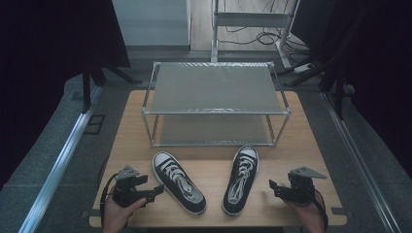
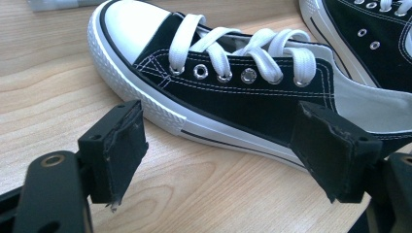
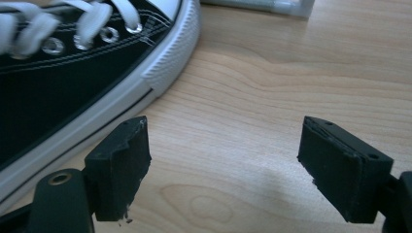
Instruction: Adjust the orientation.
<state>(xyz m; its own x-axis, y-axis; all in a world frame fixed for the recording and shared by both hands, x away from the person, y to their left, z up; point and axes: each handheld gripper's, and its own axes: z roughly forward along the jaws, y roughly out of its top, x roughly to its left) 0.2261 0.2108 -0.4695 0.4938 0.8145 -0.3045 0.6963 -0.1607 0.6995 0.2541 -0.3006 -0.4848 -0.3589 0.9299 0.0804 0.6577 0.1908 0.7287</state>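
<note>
I've got both grippers open and empty, the left gripper (image 1: 154,190) just outside the left black canvas sneaker with white laces (image 1: 179,182) and the right gripper (image 1: 273,187) beside its mate (image 1: 241,178), both lying toe-first before the 2-tier metal shoe rack (image 1: 214,88), ready for shelving.

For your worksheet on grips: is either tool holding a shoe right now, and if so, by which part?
Nothing is held. The left tool stands open beside the left shoe, and the right tool stands open beside the right shoe, with no pad pressing on either.

Lab (floor cables (image 1: 257,36), dark curtains (image 1: 53,53))
</note>
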